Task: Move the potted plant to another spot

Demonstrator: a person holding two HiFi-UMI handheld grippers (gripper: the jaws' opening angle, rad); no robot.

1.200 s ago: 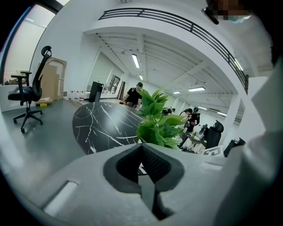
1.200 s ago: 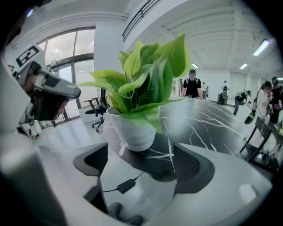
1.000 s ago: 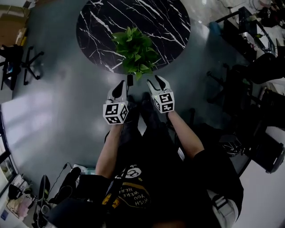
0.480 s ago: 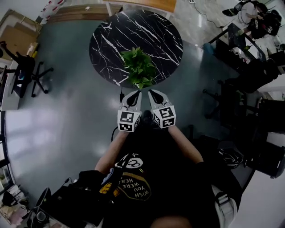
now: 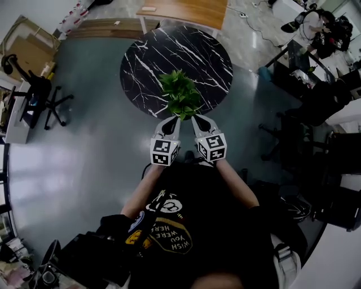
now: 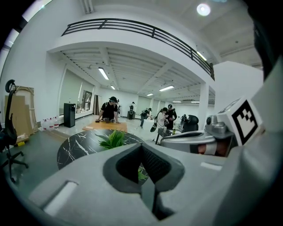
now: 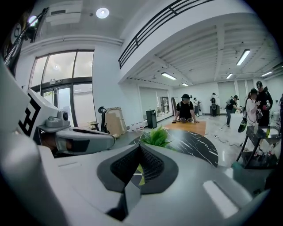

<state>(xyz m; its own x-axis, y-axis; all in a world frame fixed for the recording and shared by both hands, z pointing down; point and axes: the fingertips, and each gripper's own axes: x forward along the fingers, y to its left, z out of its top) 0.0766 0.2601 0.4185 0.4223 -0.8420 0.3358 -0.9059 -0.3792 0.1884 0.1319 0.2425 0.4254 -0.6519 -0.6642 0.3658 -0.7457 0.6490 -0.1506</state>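
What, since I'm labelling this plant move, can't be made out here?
- Pot: head view, hidden under the plant; gripper views, behind the left gripper and right gripper.
- Table base: head view, under the tabletop.
- People: gripper views, too small.

Marble table (image 5: 145,56), office chair (image 5: 42,93)

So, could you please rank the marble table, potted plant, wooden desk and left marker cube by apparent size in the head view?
1. Marble table.
2. Wooden desk and potted plant look alike; the frame crops the desk.
3. Left marker cube, smallest though nearest.
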